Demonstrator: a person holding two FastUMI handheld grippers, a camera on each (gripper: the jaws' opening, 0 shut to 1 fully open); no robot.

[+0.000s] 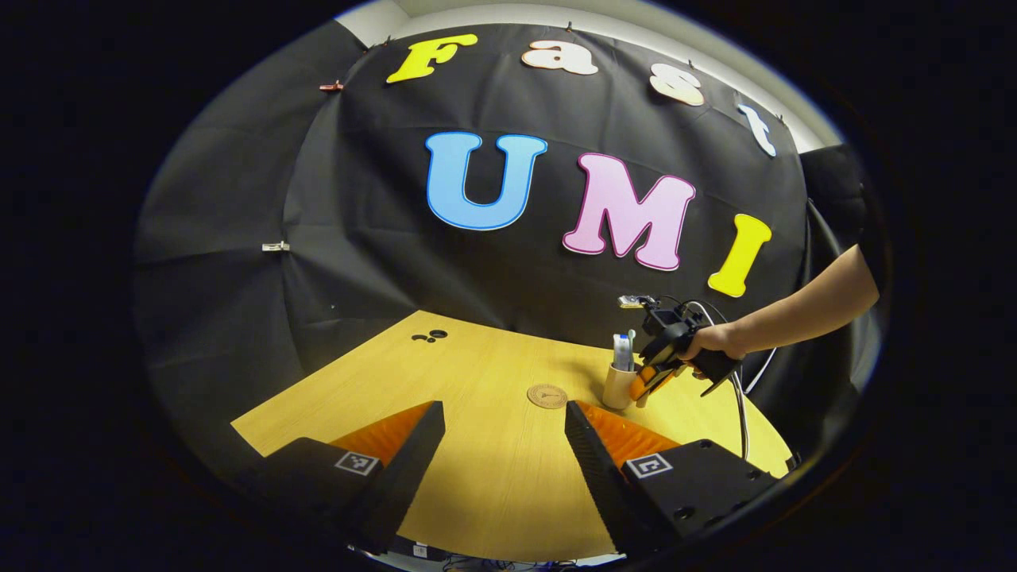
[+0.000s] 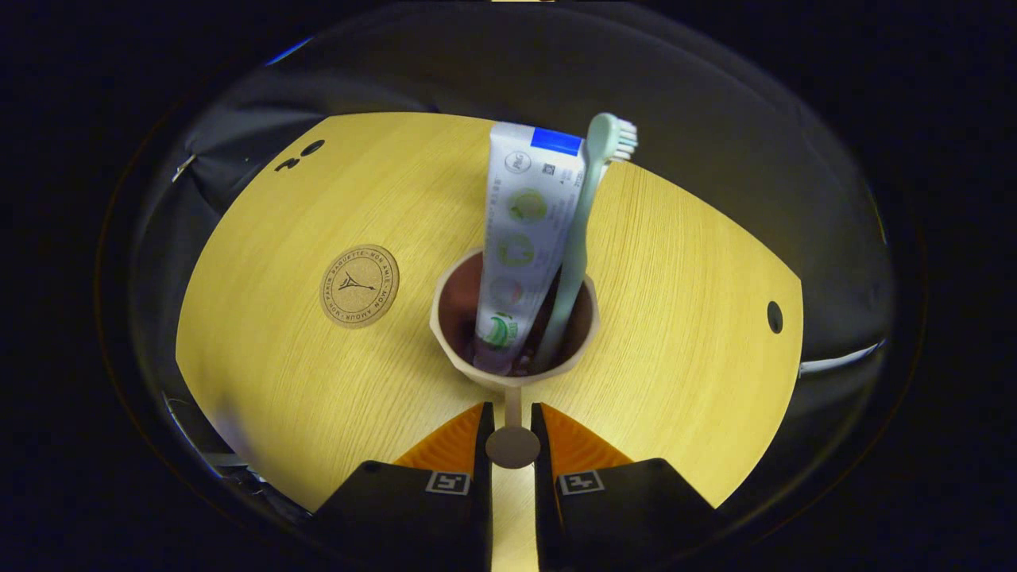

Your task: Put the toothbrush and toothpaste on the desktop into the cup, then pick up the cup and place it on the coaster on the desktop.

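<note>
Left gripper view: your left claw [image 1: 504, 433] is hovering wide open over the wooden surface [image 1: 493, 477], holding nothing. Ahead of it the round coaster [image 1: 547, 396] is lying flat on the surface, and just to its right the cup [image 1: 619, 386] is standing upright, apart from the coaster. The toothpaste [image 1: 621, 352] and toothbrush [image 1: 632, 343] are sticking up out of the cup. Your hand [image 1: 711, 342] is bringing the right claw [image 1: 647, 383] against the cup's right side.

Right gripper view: your right claw [image 2: 512, 433] is standing narrow, its fingers [image 2: 483, 429] pressing from both sides on the cup handle [image 2: 512, 446], which is sitting between them. The cup [image 2: 513, 378] is resting on the surface [image 2: 675, 334] directly ahead. The toothpaste [image 2: 524, 238] is leaning upright inside it, cap end down, and the toothbrush [image 2: 578, 230] is standing beside the tube, bristles up. The coaster [image 2: 359, 285] is lying to the cup's left, near it but not touching.
</note>
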